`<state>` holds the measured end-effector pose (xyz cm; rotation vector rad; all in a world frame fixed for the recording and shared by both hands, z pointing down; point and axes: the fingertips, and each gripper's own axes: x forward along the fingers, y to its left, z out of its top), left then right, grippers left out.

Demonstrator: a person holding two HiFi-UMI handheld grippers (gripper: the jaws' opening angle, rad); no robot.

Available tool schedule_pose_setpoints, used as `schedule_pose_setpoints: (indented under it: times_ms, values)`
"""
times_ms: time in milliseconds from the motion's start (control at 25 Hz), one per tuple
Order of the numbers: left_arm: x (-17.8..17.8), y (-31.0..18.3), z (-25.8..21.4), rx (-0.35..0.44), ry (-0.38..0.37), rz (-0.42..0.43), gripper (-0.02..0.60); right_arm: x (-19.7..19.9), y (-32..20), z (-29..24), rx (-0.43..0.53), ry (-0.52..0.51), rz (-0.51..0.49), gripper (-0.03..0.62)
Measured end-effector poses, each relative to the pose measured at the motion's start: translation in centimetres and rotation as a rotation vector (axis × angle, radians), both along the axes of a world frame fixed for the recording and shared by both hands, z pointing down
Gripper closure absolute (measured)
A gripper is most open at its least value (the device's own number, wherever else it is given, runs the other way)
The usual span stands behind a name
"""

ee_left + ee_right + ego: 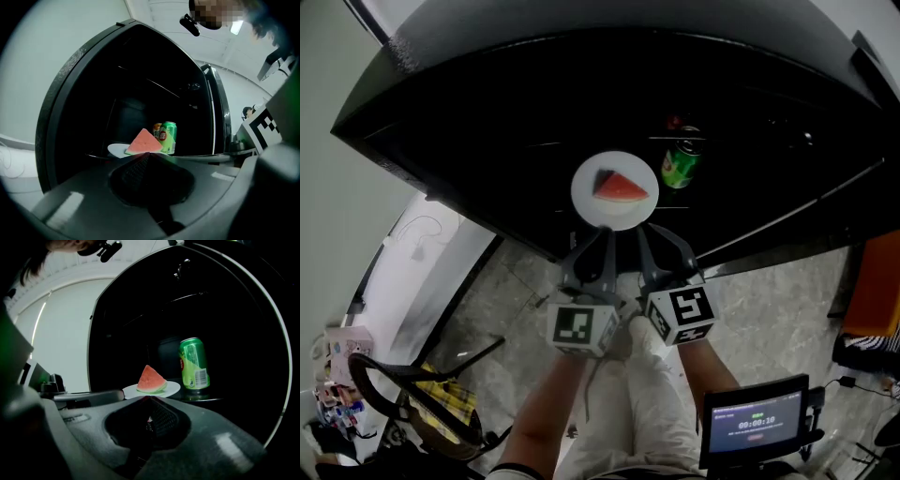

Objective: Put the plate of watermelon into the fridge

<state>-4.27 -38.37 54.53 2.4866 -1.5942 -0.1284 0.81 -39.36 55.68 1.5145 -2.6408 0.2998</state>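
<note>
A white plate (586, 192) with a red watermelon wedge (620, 187) lies at the front of a shelf inside the dark open fridge (487, 103). My left gripper (602, 232) is shut, its tips at the plate's near rim with nothing seen between them. My right gripper (643, 232) is beside it, jaws closed on the near rim. In the left gripper view the wedge (143, 142) and plate (117, 150) sit just past the tip (145, 157). In the right gripper view the plate (168, 389) and wedge (151, 379) lie just beyond the tip (148, 399).
A green can (682, 161) stands on the same shelf right of the plate, with a second can (157, 129) behind it. The fridge door (441, 272) hangs open at the left. A tablet (757, 424) and clutter sit on the floor around the person's legs.
</note>
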Motion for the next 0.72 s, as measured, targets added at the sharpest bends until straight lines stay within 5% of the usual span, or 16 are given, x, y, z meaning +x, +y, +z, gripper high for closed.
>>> schedule_pose_setpoints:
  times_ms: [720]
  values:
    - [-1.0, -4.6, 0.4, -0.022, 0.035, -0.086, 0.58, -1.6, -3.5, 0.3, 0.018, 0.012, -0.008, 0.595]
